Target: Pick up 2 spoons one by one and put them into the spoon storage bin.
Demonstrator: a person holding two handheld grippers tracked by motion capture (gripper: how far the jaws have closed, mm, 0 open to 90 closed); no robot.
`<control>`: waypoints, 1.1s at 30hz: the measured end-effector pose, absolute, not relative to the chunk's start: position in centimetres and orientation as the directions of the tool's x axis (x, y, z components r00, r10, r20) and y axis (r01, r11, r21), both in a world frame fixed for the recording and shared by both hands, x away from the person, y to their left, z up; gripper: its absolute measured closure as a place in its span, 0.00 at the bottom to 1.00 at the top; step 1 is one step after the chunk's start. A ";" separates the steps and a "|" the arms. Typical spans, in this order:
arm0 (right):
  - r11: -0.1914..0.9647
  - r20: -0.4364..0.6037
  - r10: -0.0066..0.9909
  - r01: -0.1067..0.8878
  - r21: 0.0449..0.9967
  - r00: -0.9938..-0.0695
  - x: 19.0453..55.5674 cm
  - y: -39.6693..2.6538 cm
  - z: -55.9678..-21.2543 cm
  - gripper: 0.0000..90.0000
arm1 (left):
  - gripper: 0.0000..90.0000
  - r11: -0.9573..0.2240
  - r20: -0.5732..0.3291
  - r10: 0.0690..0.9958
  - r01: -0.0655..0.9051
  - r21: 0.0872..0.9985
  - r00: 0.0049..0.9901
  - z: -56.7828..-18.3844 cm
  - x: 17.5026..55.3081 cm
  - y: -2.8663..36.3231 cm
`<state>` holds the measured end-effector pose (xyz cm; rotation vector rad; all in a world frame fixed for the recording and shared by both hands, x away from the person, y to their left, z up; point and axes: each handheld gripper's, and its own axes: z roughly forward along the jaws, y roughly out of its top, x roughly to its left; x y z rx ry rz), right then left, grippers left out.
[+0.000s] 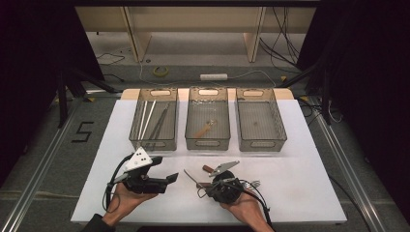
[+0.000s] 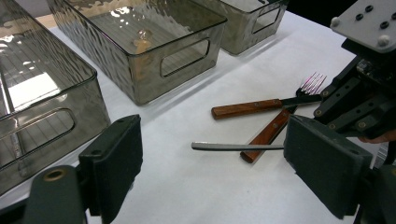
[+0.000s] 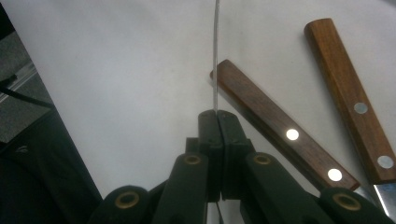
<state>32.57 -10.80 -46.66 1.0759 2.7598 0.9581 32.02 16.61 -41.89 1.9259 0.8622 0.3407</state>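
1. My right gripper (image 3: pixel 217 114) is clamping a thin metal utensil (image 3: pixel 215 56) edge-on between fully closed jaws; I cannot tell whether it is a knife or something else.
2. The utensil (image 2: pixel 233 146) is sticking out level over the white table (image 1: pixel 300 183), near its front edge.
3. Two wooden-handled pieces (image 3: pixel 275 126) are lying just beside it, one of them a fork (image 2: pixel 261 106).
4. My left gripper (image 1: pixel 159 180) is hovering with jaws wide apart, gripping nothing.
5. Three clear bins (image 1: pixel 208 142) are standing along the table's far edge.
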 end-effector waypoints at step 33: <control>0.453 0.174 0.676 0.589 0.669 -0.716 39.4 -13.8 -41.0 1.00 | 0.21 -0.196 -0.156 0.714 0.409 0.891 0.683 -41.6 32.2 17.6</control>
